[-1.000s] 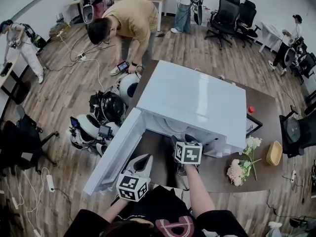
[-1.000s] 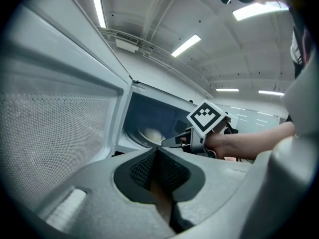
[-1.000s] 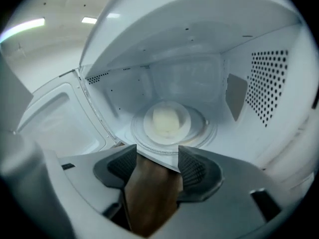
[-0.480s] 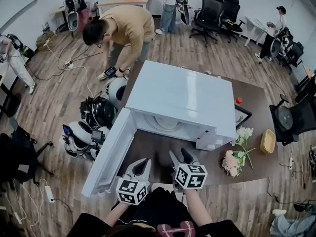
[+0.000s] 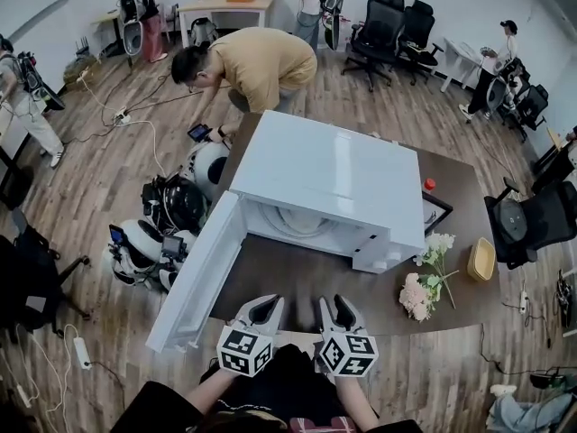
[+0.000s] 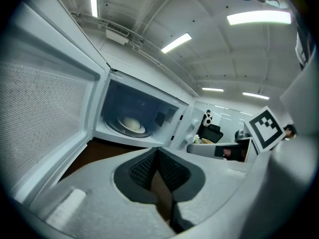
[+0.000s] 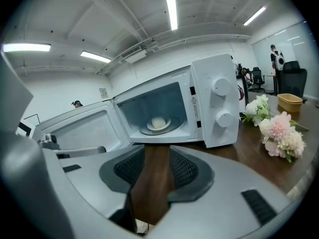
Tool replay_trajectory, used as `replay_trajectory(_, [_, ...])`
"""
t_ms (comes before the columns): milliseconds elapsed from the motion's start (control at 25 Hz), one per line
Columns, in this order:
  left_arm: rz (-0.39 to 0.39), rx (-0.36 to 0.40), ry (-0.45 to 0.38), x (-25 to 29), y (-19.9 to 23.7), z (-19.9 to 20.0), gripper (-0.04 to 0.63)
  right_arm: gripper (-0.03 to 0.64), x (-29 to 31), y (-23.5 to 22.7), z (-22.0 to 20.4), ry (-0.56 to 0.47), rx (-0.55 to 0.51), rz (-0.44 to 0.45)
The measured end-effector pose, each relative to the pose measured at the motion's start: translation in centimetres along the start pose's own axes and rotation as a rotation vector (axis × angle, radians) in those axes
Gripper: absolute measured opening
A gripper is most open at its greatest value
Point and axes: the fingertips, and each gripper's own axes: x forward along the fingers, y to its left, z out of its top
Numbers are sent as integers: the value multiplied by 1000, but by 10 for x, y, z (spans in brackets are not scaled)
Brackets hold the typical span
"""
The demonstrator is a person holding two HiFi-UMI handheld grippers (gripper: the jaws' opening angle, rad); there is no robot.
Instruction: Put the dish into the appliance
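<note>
The white microwave [image 5: 325, 174] stands on the brown table [image 5: 297, 282] with its door [image 5: 194, 278] swung open to the left. Inside, a pale dish [image 7: 158, 123] holding a rounded white lump rests on the turntable; the left gripper view also shows the dish [image 6: 132, 125]. Both grippers hang back at the table's front edge, clear of the oven. My right gripper [image 5: 334, 301] has a gap between its pads, its jaws are closing, and nothing is between them. My left gripper [image 5: 268, 301] has its pads [image 6: 144, 166] together, holding nothing.
Pink and white flowers [image 5: 424, 296] lie on the table right of the microwave, with a yellow basket [image 5: 480, 260] beyond. A person in a tan shirt [image 5: 261, 61] bends behind the microwave. Helmets and gear [image 5: 171, 215] sit on the floor at left.
My right gripper has drawn back from the microwave's opening to the table's front edge, beside the left one, and its jaws have narrowed. The left gripper has hardly moved.
</note>
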Motion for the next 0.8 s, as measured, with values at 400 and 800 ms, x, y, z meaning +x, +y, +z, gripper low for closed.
replay_trajectory(400, [-64,13,15,2,-17,-10,9,12,-15,13,-10,-37,-54,-46])
replay_trajectory(800, [-70,16,8,-3,-16,-7,9,8,-12,28,-11,-35,-115,-23])
